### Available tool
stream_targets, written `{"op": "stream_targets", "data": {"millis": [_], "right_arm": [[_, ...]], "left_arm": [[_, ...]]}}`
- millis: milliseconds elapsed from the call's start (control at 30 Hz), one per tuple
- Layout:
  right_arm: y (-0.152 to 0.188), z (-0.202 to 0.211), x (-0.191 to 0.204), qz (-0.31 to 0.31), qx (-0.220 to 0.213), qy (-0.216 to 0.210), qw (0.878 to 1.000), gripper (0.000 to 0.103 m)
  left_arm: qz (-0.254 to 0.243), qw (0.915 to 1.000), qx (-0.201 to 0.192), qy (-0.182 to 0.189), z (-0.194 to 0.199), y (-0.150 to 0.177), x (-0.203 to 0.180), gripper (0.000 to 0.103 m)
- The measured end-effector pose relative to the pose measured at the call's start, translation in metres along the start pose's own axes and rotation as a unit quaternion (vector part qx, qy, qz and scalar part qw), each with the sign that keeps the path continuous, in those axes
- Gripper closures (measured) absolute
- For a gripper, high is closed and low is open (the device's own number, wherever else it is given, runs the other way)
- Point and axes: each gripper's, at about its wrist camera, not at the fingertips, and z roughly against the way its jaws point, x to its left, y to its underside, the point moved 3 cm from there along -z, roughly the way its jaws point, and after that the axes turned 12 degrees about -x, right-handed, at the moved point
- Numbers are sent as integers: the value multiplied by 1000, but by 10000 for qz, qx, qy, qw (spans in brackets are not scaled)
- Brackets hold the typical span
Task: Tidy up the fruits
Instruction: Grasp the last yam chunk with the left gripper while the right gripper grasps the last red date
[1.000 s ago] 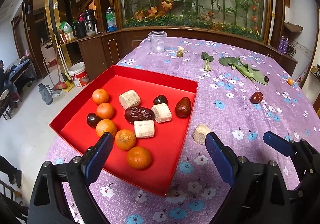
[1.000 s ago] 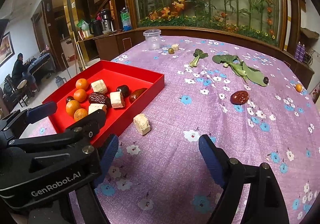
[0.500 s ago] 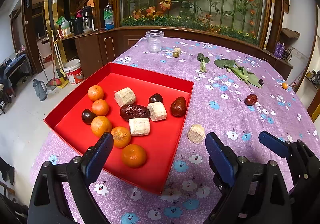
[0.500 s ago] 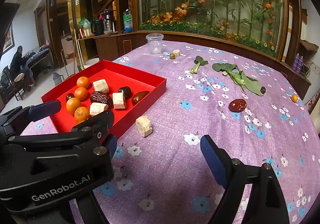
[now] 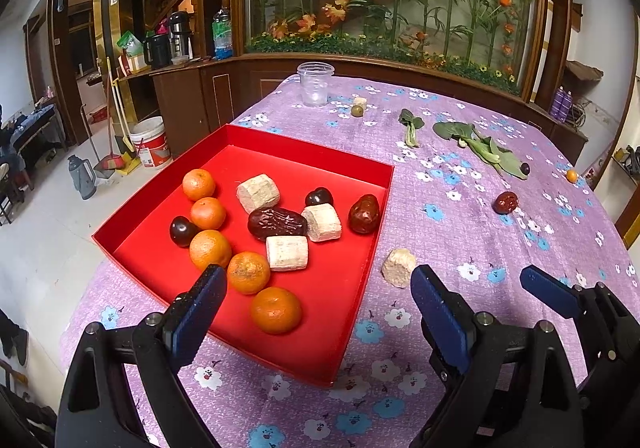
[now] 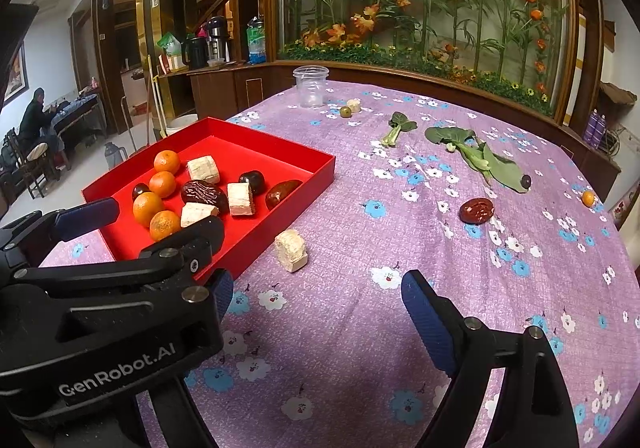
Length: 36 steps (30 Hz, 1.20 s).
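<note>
Both jaws are kept spread, nothing between: left gripper (image 5: 318, 306) over tray (image 5: 308, 144), right gripper (image 6: 316, 308) near block (image 6: 291, 250).

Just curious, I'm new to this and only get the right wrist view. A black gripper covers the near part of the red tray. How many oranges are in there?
Observer: Five mandarins. The fifth mandarin lies nearest the front edge of the red tray, and in your view it is hidden behind the left gripper.
Operator: Is that gripper holding anything?
Observer: No. The left wrist view shows its jaws wide open, gripping nothing.
</note>
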Motion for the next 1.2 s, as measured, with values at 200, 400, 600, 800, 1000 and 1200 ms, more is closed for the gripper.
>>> {"op": "stream_targets", "data": {"millis": [200,400,600,800,1000,1200], "right_arm": [[-1,2,1,21,-33,-6,10000,13],[-9,13,-24,-39,-158,89,9998,13],[0,6,-91,-308,198,286,9989,12],[3,0,-146,-795,399,231,9958,12],[-6,-17,-176,-884,624,80,9941,12],[-21,-54,-182,-1109,677,-162,9914,17]], "left_arm": [[14,10000,-35,-20,3,-1,4,10],[30,9999,-102,73,11,-7,3,10],[-156,9961,94,863,3,-3,-19,11],[-270,9809,743,1778,-15,14,-51,58],[-349,9744,889,2033,-26,16,-64,58],[-377,9745,1133,1900,-53,16,-74,58]]}}
